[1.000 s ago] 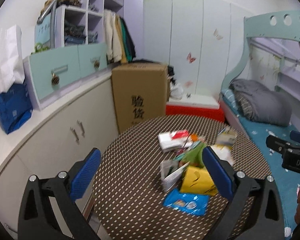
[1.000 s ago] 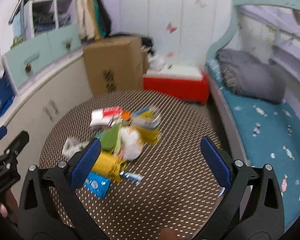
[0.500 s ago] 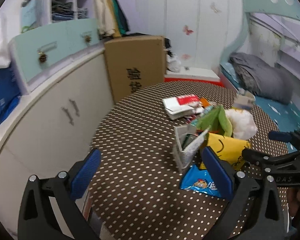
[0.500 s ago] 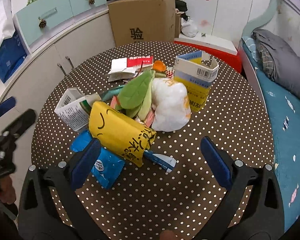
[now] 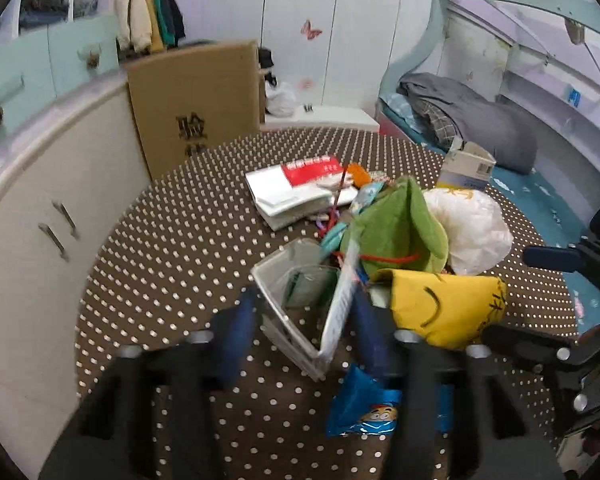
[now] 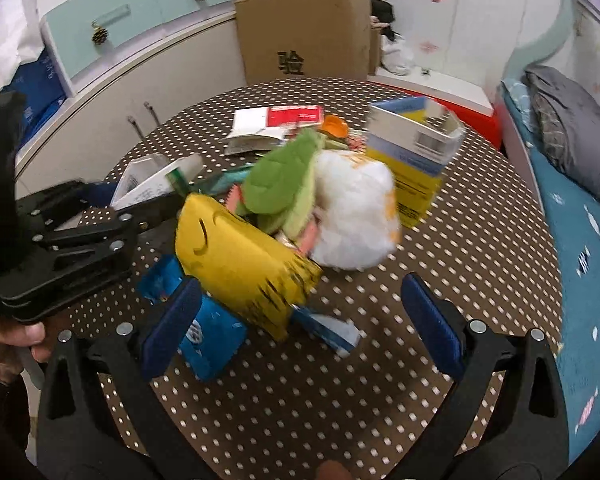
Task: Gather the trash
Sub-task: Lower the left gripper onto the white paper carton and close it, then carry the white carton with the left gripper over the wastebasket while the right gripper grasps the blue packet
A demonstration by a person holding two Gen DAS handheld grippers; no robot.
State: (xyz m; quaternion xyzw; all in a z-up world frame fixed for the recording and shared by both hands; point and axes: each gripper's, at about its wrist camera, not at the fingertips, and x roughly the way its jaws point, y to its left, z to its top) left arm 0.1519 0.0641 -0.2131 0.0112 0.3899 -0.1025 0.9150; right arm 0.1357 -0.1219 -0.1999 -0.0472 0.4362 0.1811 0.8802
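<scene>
Since a second ago we have brought both grippers down toward the heap of trash, which then lay well ahead of them, and our left gripper (image 5: pixel 300 320), then wide apart over bare cloth, now has the open white box (image 5: pixel 304 300) between its blue pads. Its jaws are closing around that box; the motion blur keeps us from telling whether the pads already press on its walls. Our right gripper (image 6: pixel 300 320) stands with its jaws wide apart and nothing held, its left pad in front of the blue snack wrapper (image 6: pixel 208 332) and the lower end of the yellow bag (image 6: pixel 240 256) between the two pads. We take the yellow bag as our landmark: the white box lies just to its left in the right wrist view, the blue wrapper lies partly under its near edge, and a small blue and white packet (image 6: pixel 328 328) pokes out from under its lower right corner. Behind the yellow bag sits a green cloth (image 6: pixel 284 176), touching a crumpled white plastic bag (image 6: pixel 352 216) to its right. Further behind stand a blue and yellow carton (image 6: pixel 412 160), open at the top, and a red and white box (image 6: pixel 276 124), all on the brown dotted table (image 6: pixel 480 240).
</scene>
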